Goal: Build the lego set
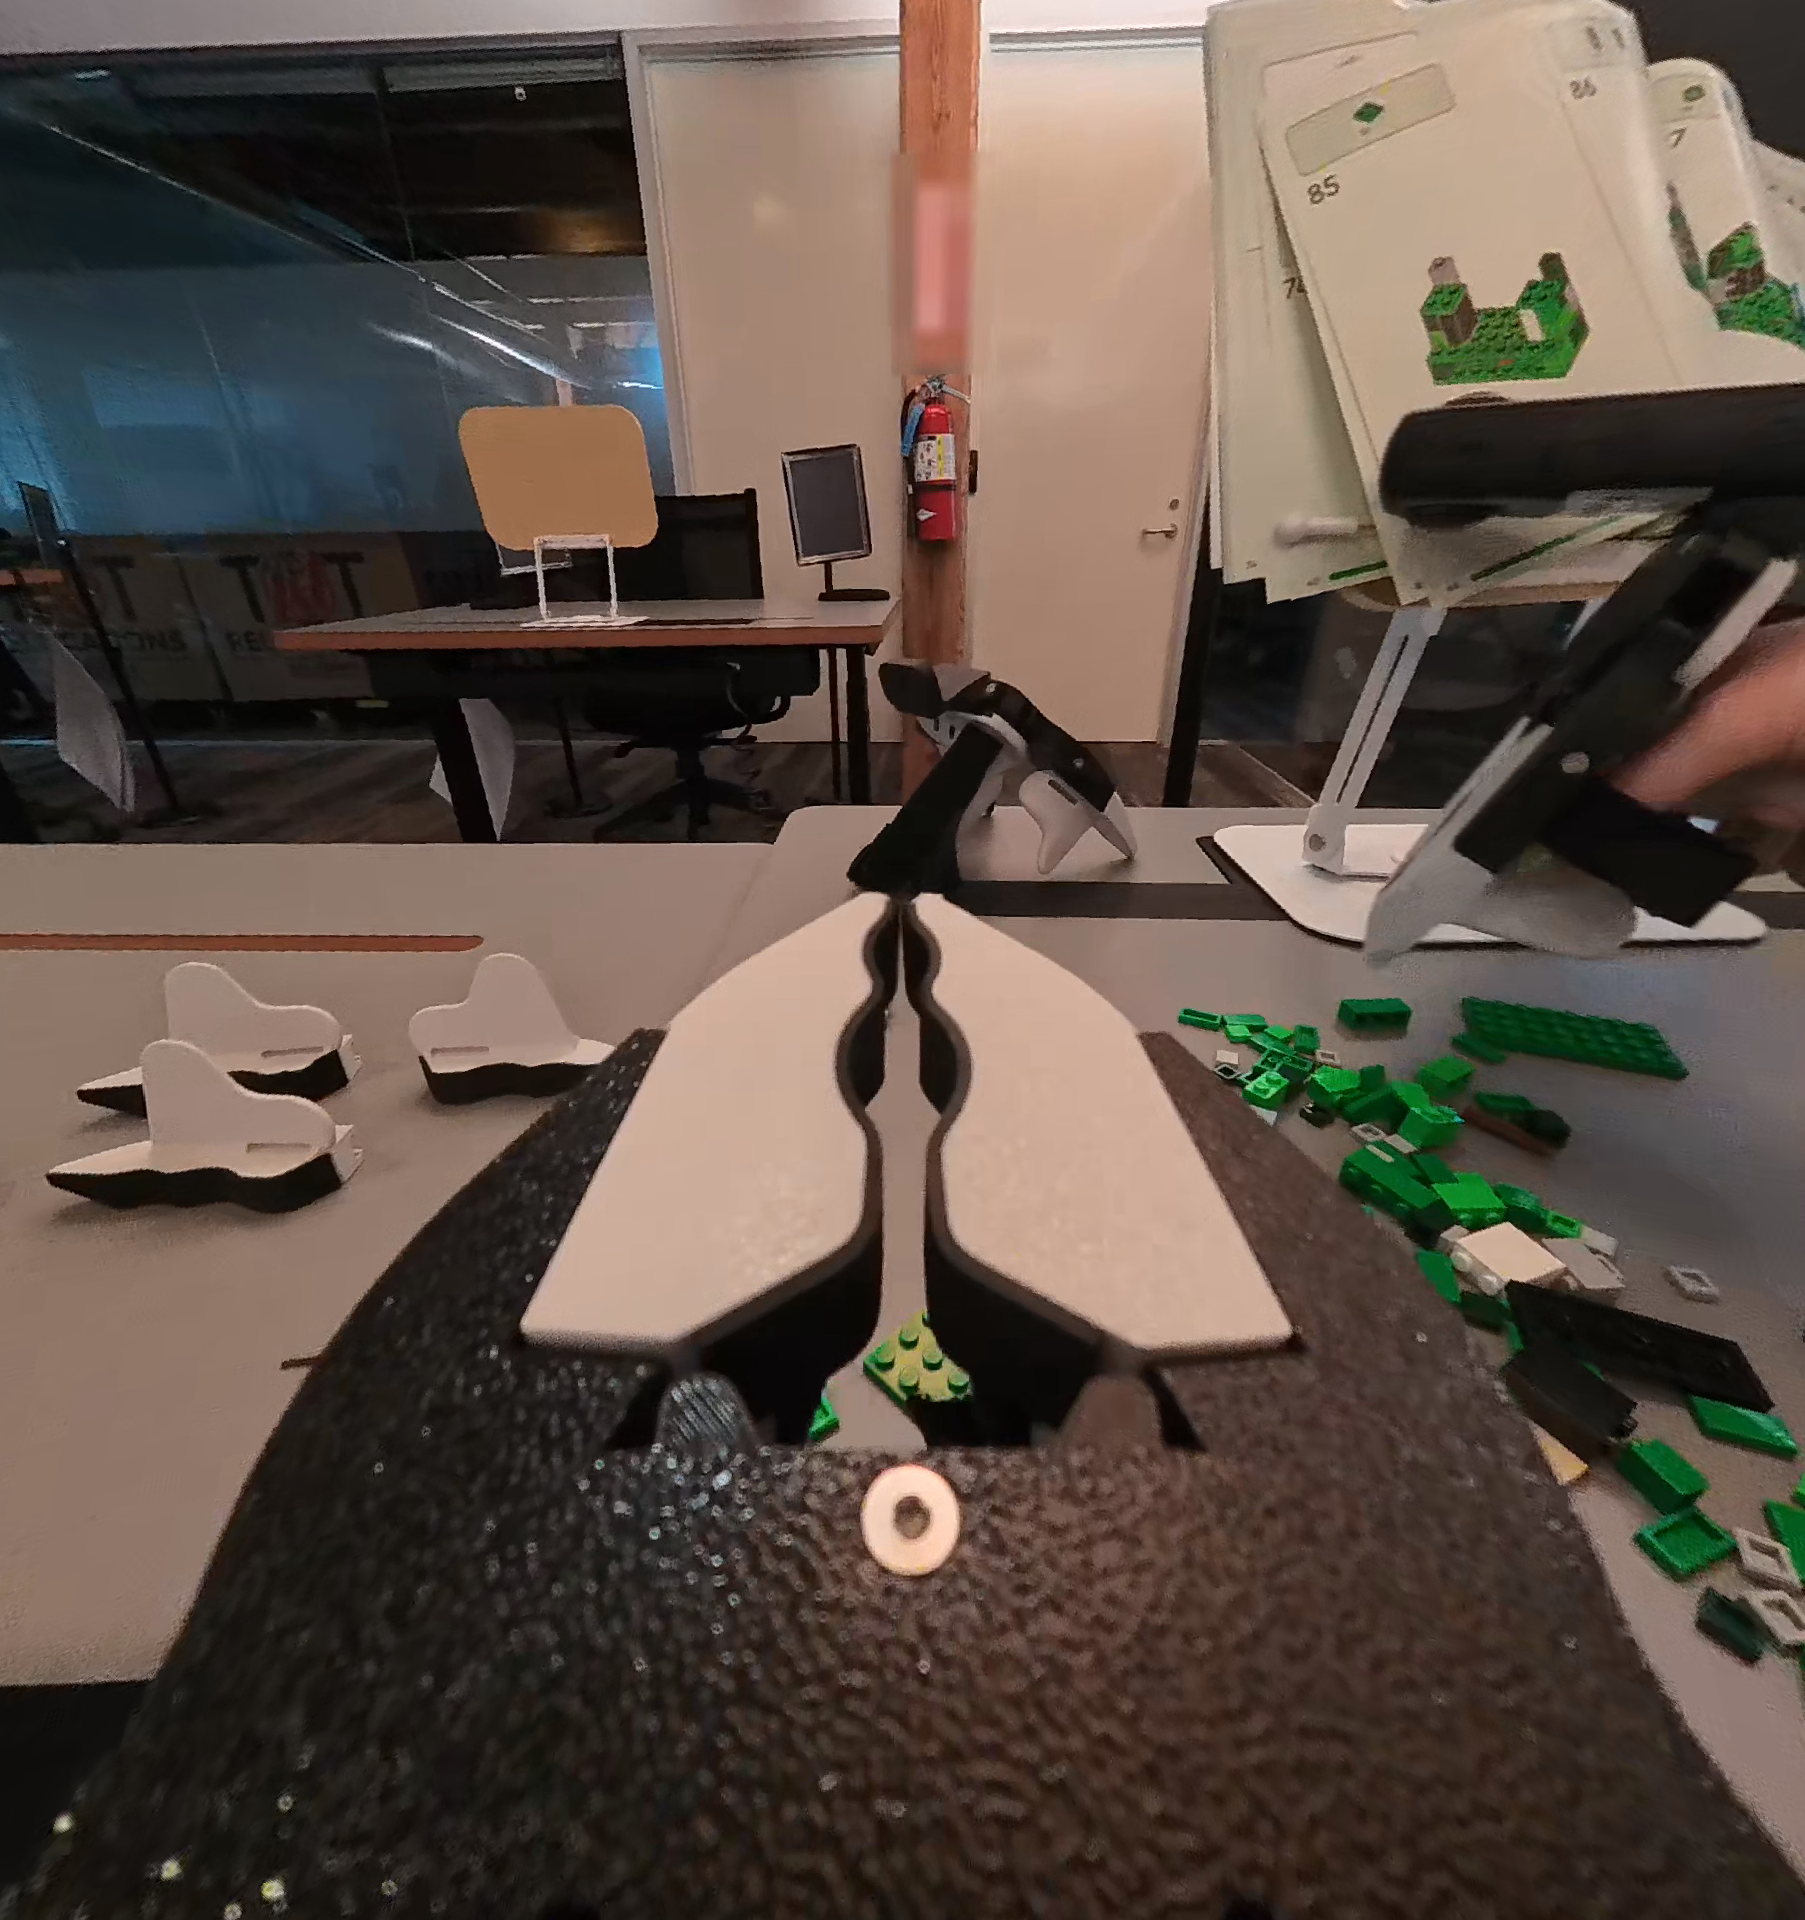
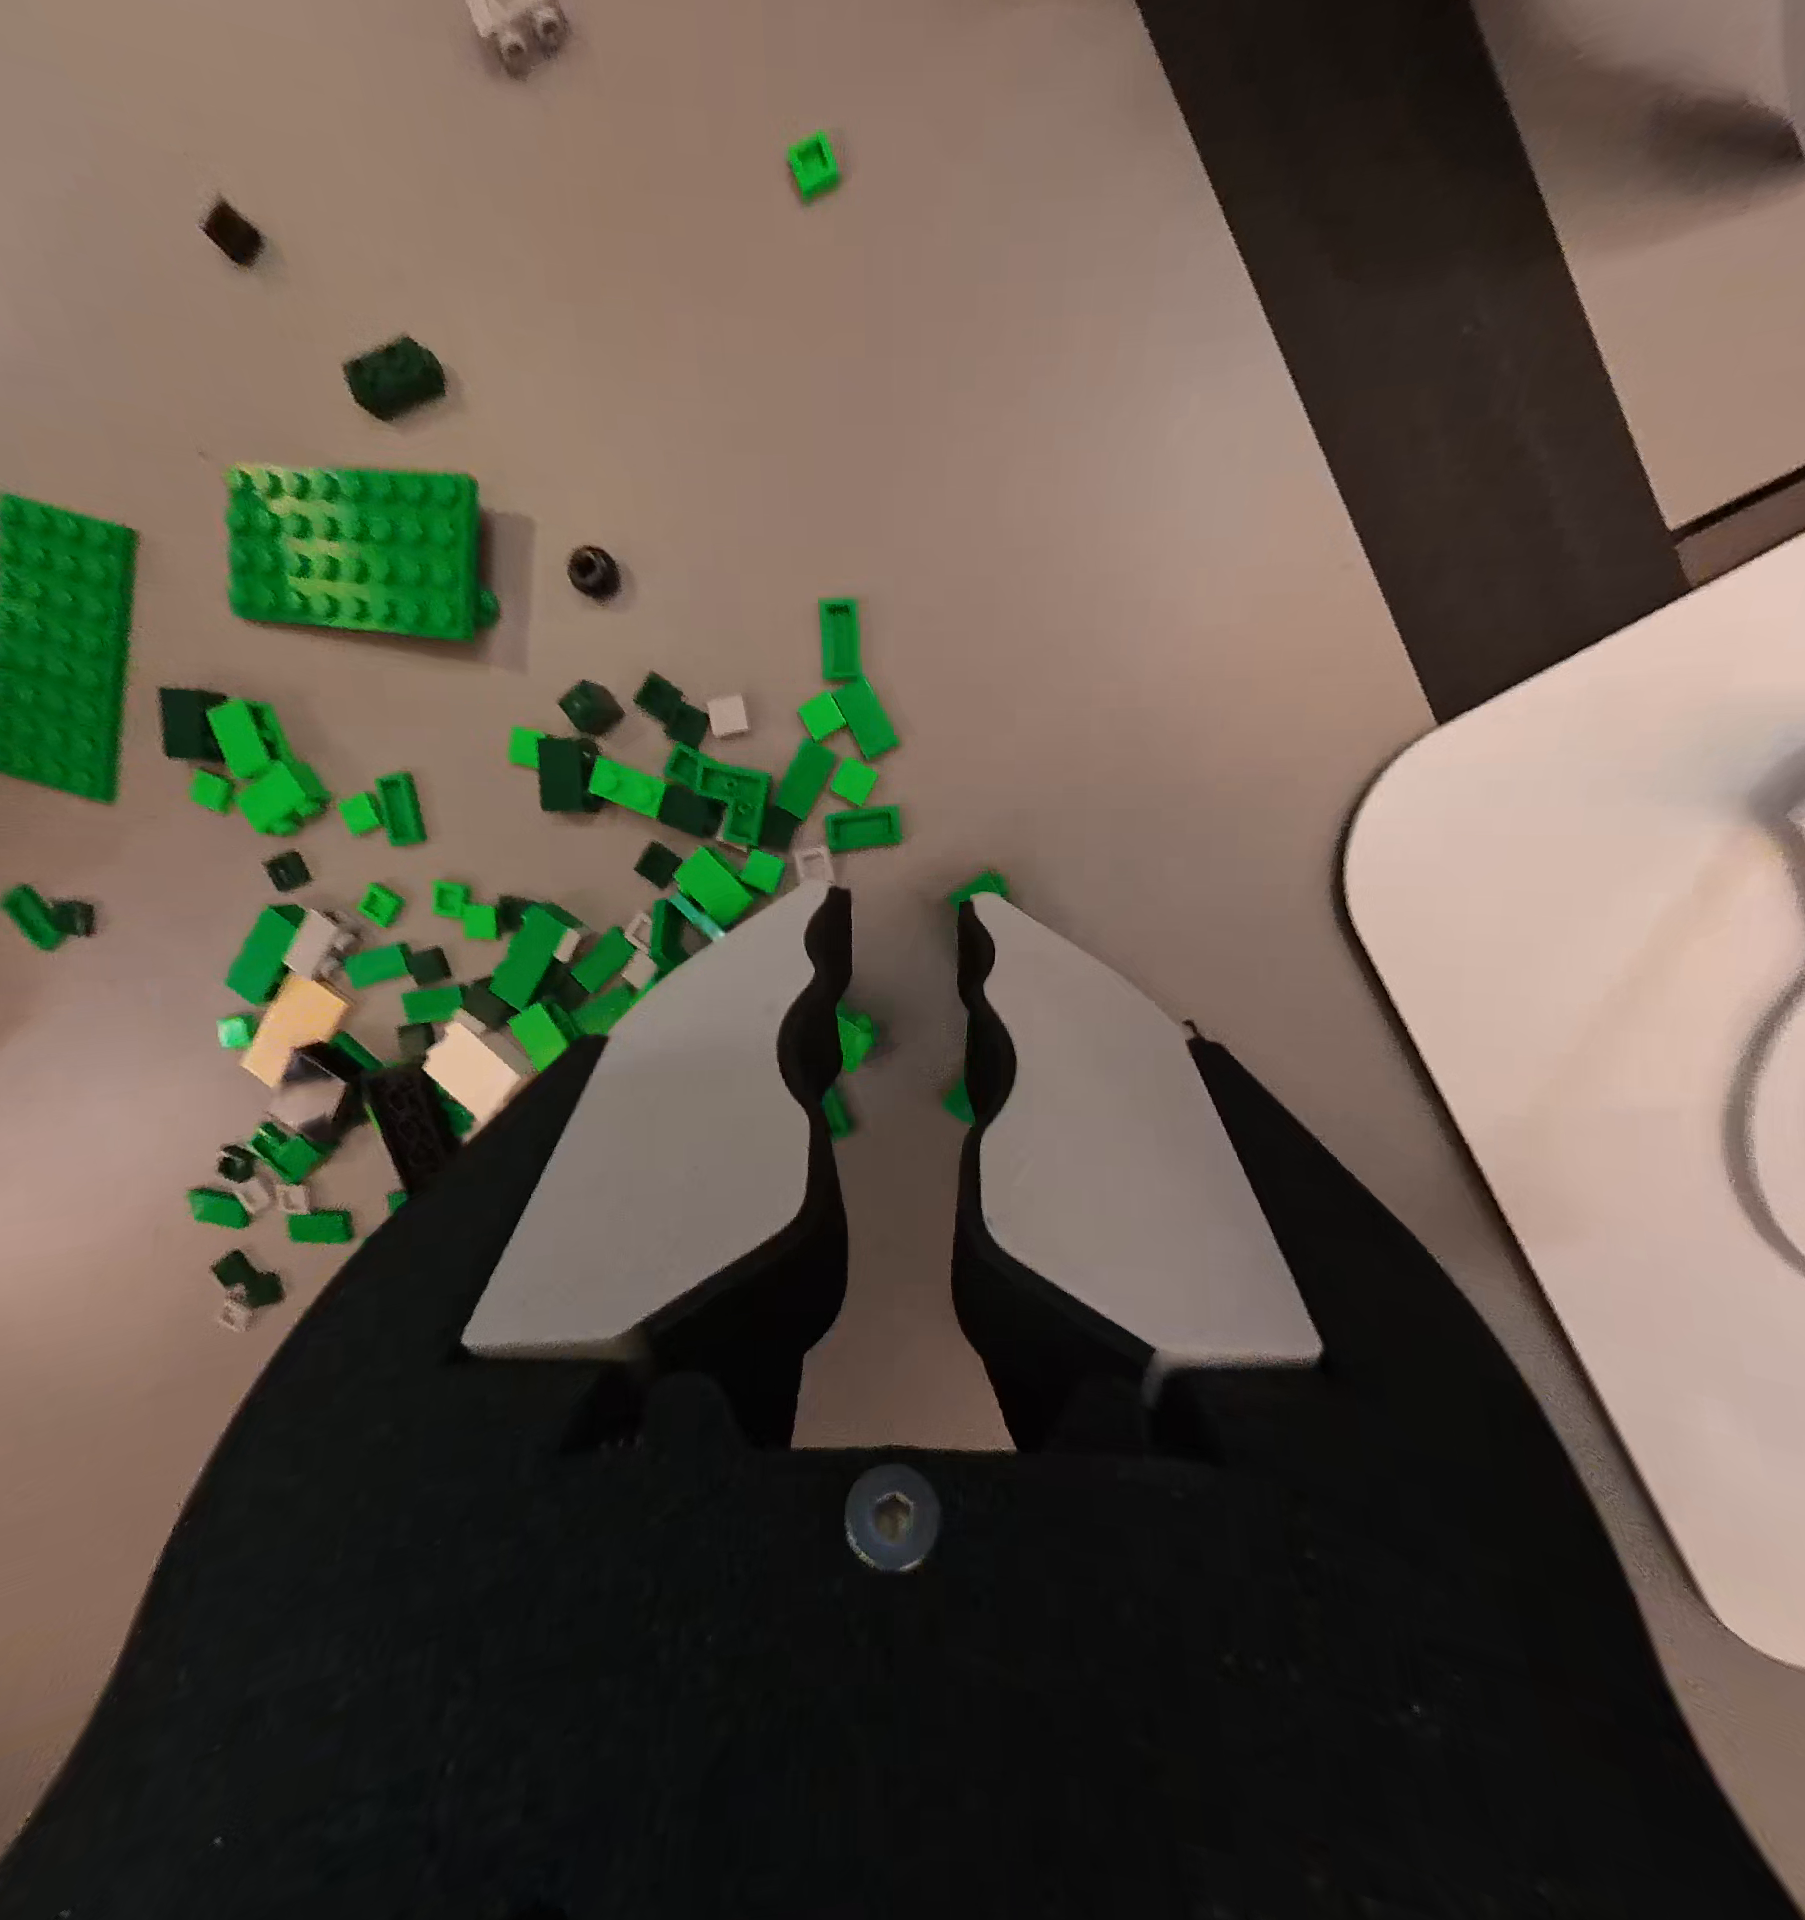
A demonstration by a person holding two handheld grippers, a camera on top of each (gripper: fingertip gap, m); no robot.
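Bricks point(image 2: 586, 935) are scattered on the tabletop point(image 2: 1033, 520). Right tongs point(image 2: 903, 909) are held apart above them; left tongs point(image 1: 898, 914) are closed, empty. One piece should be singled out, gripped squarely.

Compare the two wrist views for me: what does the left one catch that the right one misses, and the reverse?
Only the left wrist view shows the propped-up paper instruction pages, three spare white-and-black gripper fingers, and the closed left gripper. Only the right wrist view shows the open right gripper's empty gap and a bright green studded plate from above. Both show the scattered pile of green lego pieces on the grey table.
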